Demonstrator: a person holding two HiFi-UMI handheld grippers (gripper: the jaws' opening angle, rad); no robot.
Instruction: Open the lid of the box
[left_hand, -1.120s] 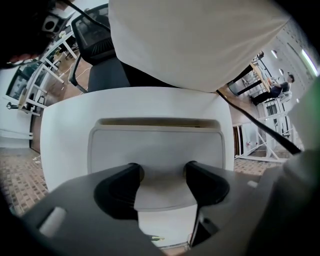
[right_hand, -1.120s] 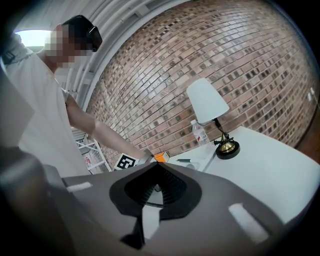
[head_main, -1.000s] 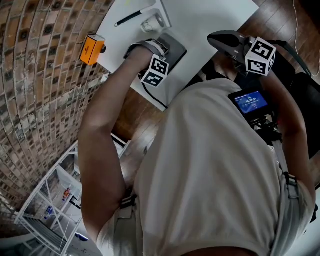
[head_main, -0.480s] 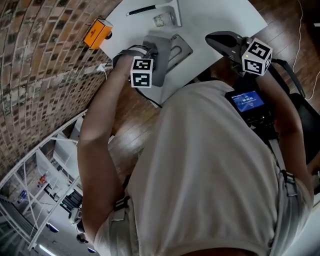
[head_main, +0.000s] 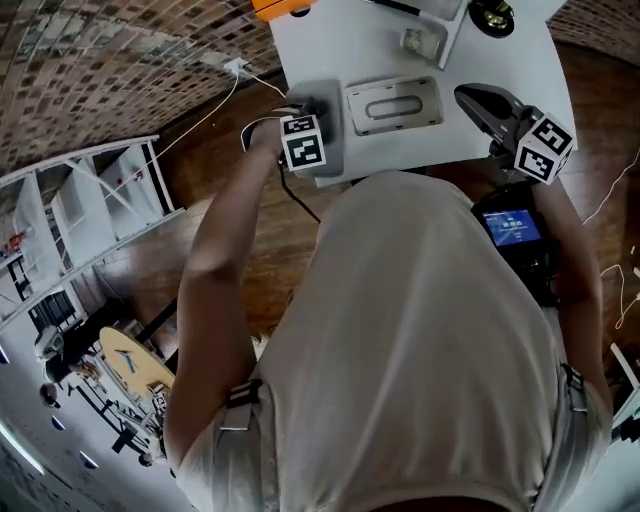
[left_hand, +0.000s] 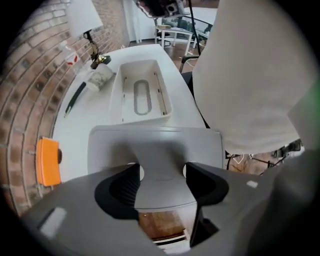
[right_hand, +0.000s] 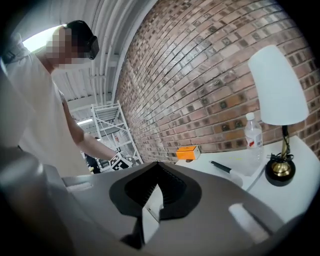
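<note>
The grey box (head_main: 392, 105) lies uncovered on the white table (head_main: 330, 45); its hollow inside (left_hand: 141, 95) shows in the left gripper view. My left gripper (head_main: 312, 118) is shut on the handle of the grey lid (left_hand: 155, 145), holding it to the left of the box near the table's front edge, with its pads (left_hand: 124, 186) pressing on the handle from both sides. My right gripper (right_hand: 156, 170) is shut on nothing, raised in the air right of the box (head_main: 488, 102).
An orange block (left_hand: 49, 161) sits at the table's left rear by the brick wall. A black pen (left_hand: 75, 99), a small jar (left_hand: 101, 77), a lamp (right_hand: 277, 95) and a plastic bottle (right_hand: 253, 135) stand behind the box. White shelving (head_main: 80, 220) stands on the floor at left.
The left gripper has carried the lid off the box toward the left and front; the box's inside now shows. The head view has swung round. The right gripper has stayed raised.
</note>
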